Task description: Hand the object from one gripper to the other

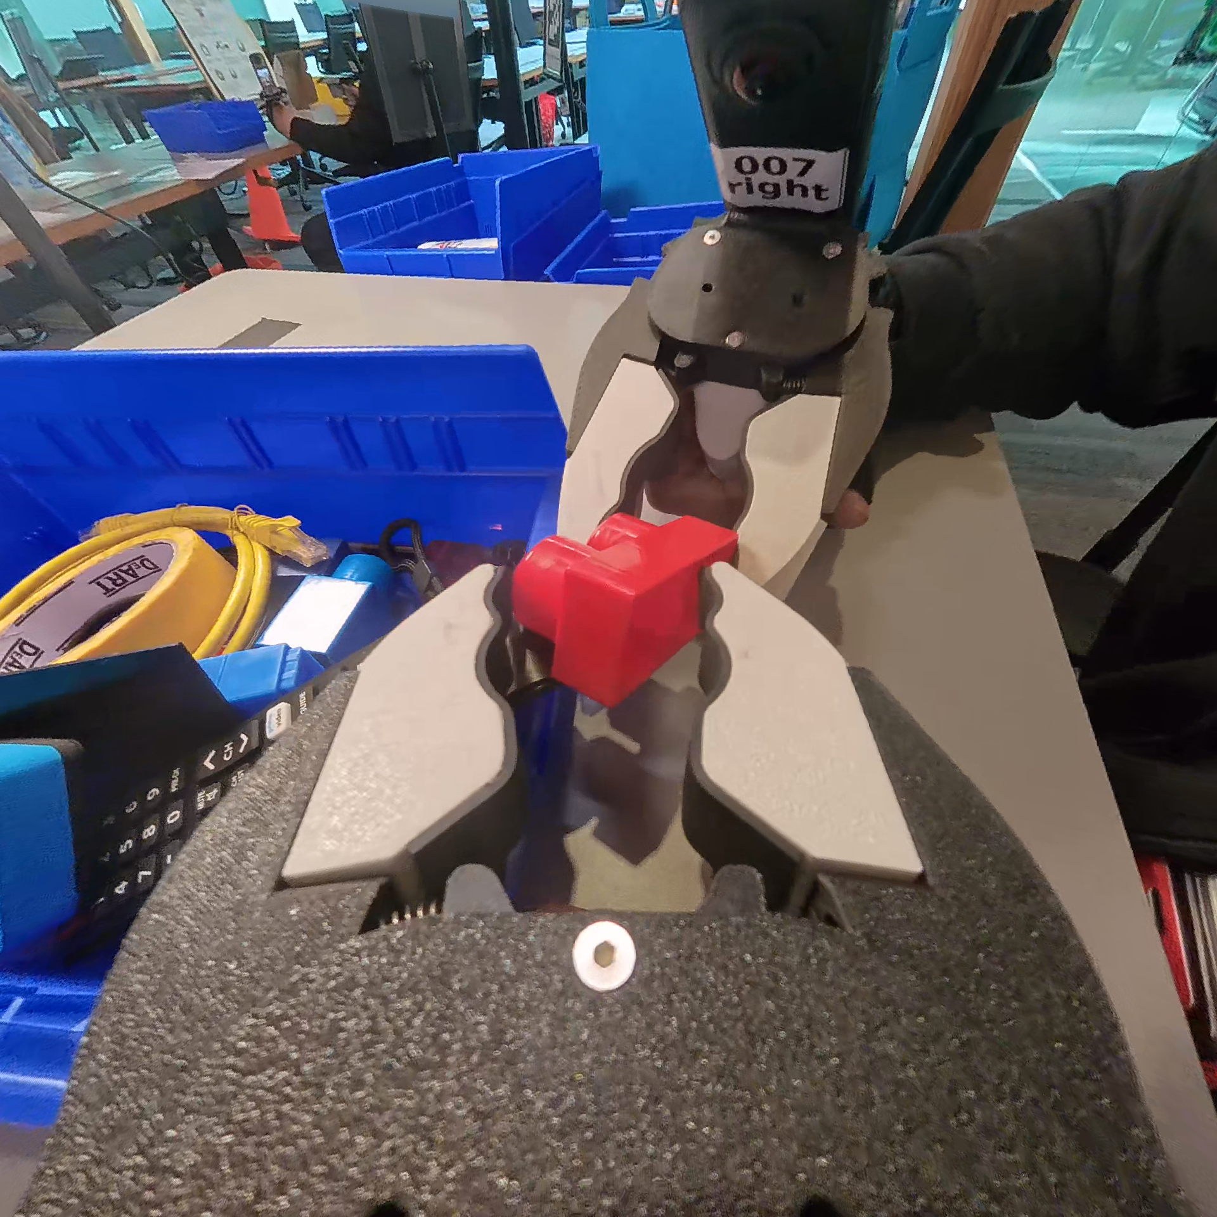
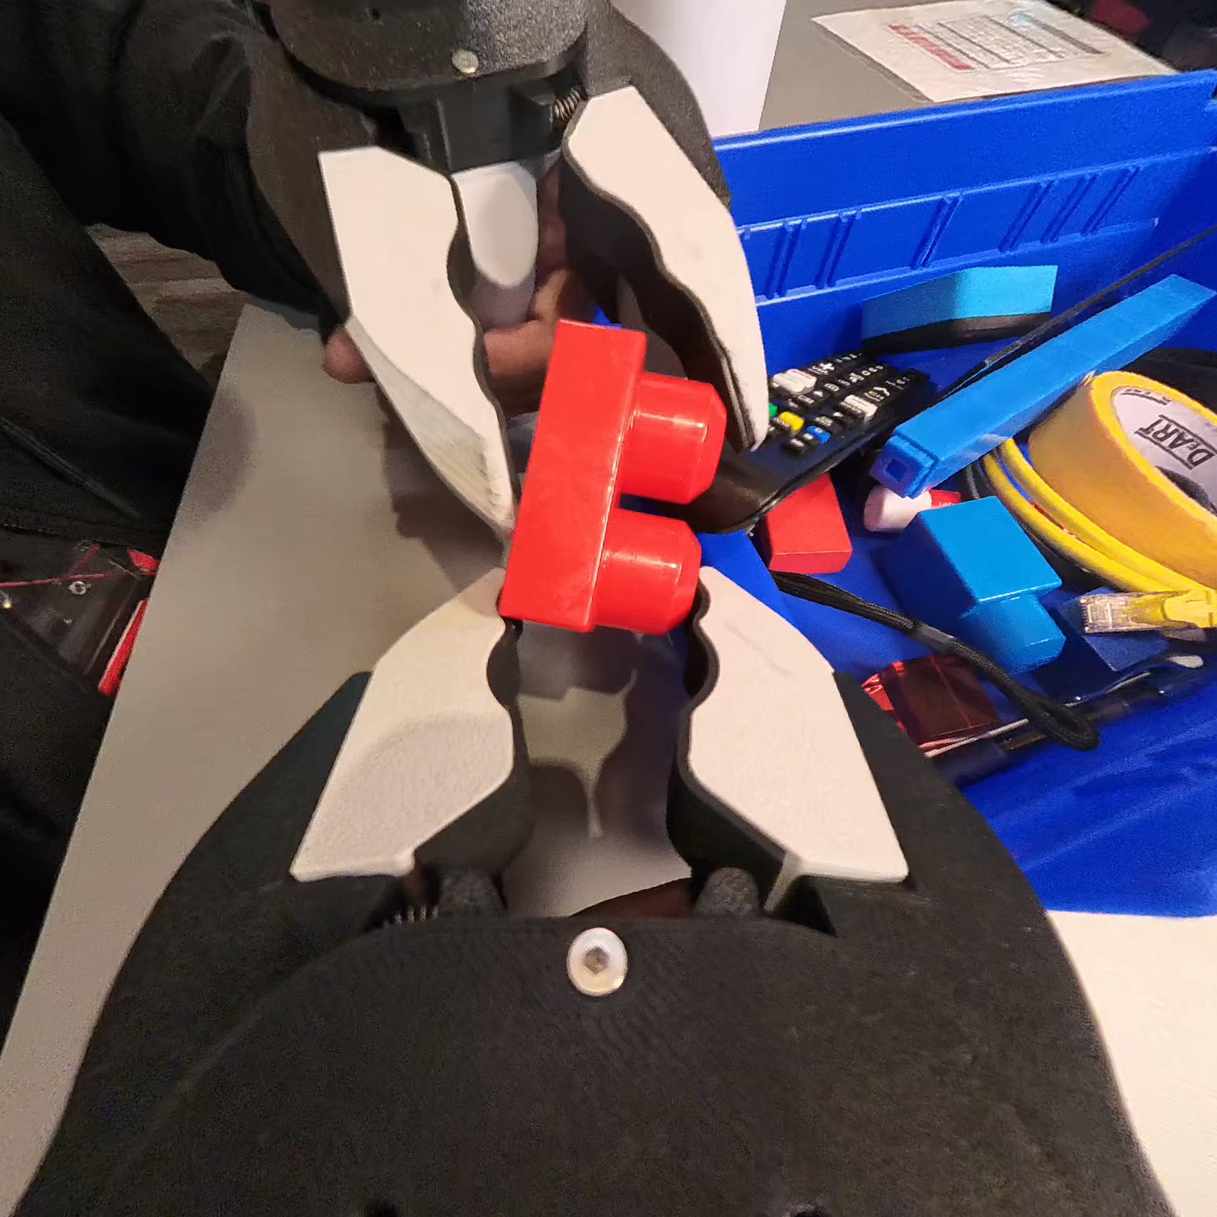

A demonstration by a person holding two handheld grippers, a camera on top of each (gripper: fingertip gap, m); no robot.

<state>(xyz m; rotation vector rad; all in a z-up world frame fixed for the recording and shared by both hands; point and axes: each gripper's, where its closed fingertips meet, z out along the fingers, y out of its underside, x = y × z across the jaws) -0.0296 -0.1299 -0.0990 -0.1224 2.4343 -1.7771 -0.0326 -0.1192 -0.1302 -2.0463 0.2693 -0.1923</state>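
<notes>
A red two-stud brick (image 1: 612, 612) is held in the air between both grippers, over the grey table's edge beside a blue bin. My left gripper (image 1: 602, 579) has its fingertips pressed on the brick's near end, one on a stud and one on the flat back. My right gripper (image 1: 665, 527) faces it from the far side, its fingers around the brick's other end. In the right wrist view the brick (image 2: 579, 474) stands on end with its studs pointing right. There my right gripper (image 2: 599, 593) pinches the lower stud and base, and my left gripper (image 2: 629, 474) clamps the upper part.
The blue bin (image 1: 276, 395) on the left holds a yellow tape roll (image 1: 132, 586), a yellow cable (image 1: 257, 579), a black remote (image 1: 164, 810) and blue blocks (image 2: 974, 579). The grey table (image 1: 922, 625) runs to the right. More blue bins (image 1: 461, 211) stand behind. A gloved hand (image 1: 1027, 329) holds the right gripper. Only a small space, under 4 cm, lies between the two pairs of fingers.
</notes>
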